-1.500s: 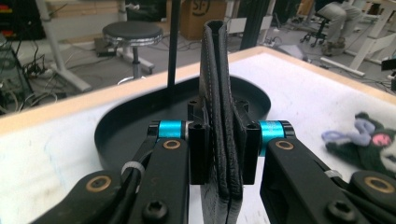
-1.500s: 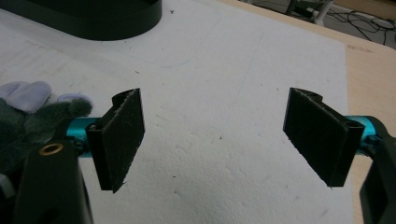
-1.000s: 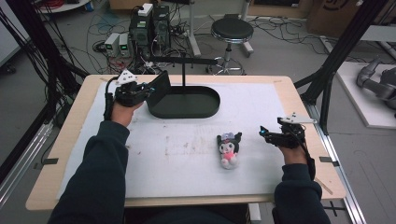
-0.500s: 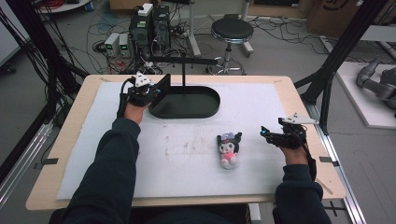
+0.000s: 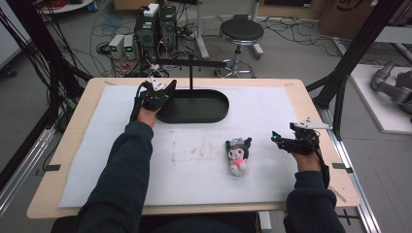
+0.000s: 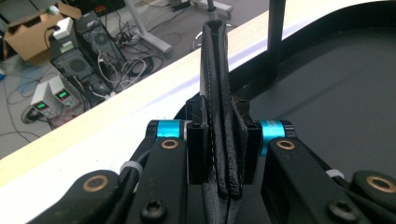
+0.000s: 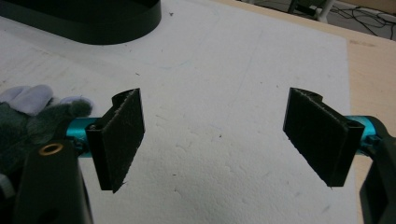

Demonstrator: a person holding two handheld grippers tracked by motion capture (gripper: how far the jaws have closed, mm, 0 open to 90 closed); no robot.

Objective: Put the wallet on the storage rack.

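Left tool (image 6: pixel 219 154) closed on thin black stitched strap (image 6: pixel 215 70) — held upright over left end of black oval tray (image 5: pixel 214 112), near stand post (image 5: pixel 191 77). Right tool (image 5: pixel 286 140) wide open, empty, just right of plush toy (image 5: pixel 237 154) on white mat (image 5: pixel 116 160) — right hand nearer toy.

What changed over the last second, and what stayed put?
The left gripper, jaws pressed shut, moved away from the person along the left end of the black oval tray. The right gripper stayed open beside the plush toy; toy and tray did not move.
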